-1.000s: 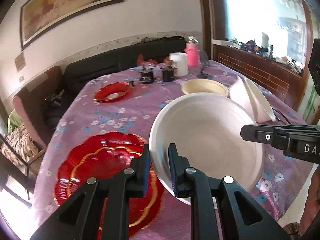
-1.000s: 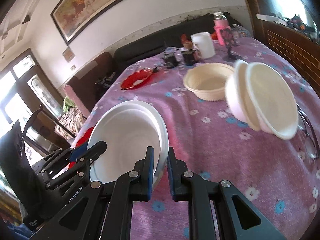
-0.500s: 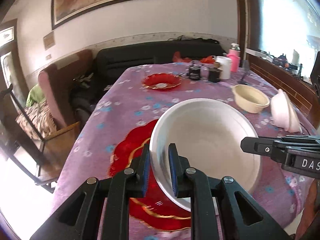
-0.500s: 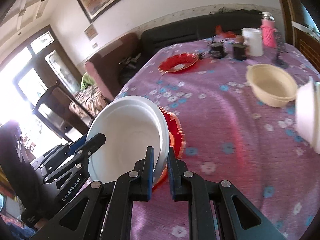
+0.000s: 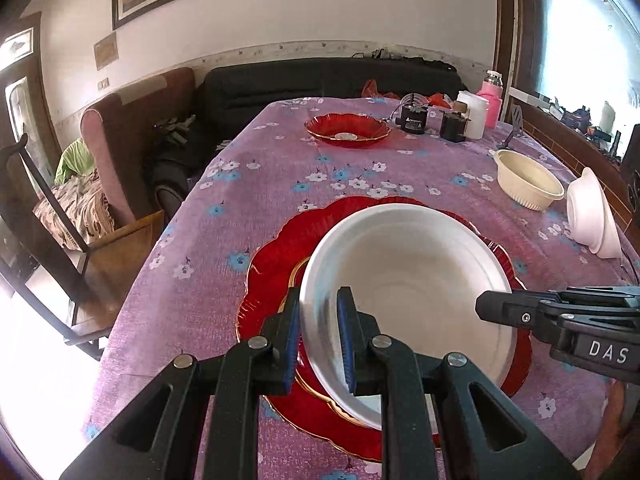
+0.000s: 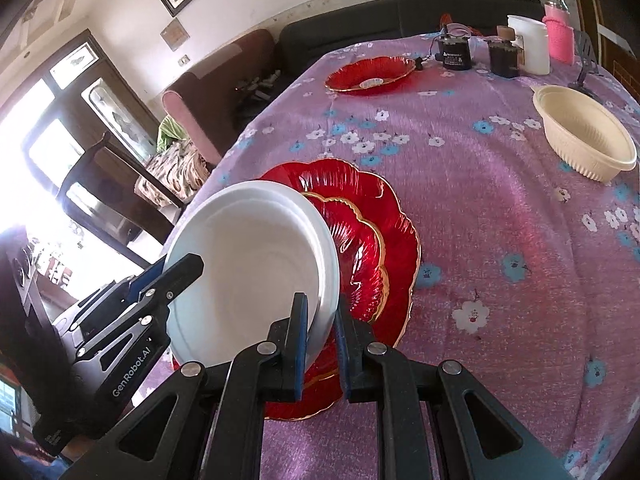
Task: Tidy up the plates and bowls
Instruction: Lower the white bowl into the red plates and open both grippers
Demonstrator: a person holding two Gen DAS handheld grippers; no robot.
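The white bowl (image 5: 408,280) is clamped at opposite rims by the left tongs (image 5: 318,340) and right tongs (image 6: 322,340), apparently for level lowering onto the red plates (image 6: 372,216) beneath.

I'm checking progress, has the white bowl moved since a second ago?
Yes. The white bowl, gripped by both the left gripper and right gripper, has shifted leftward, from beside the big red plate to over it.
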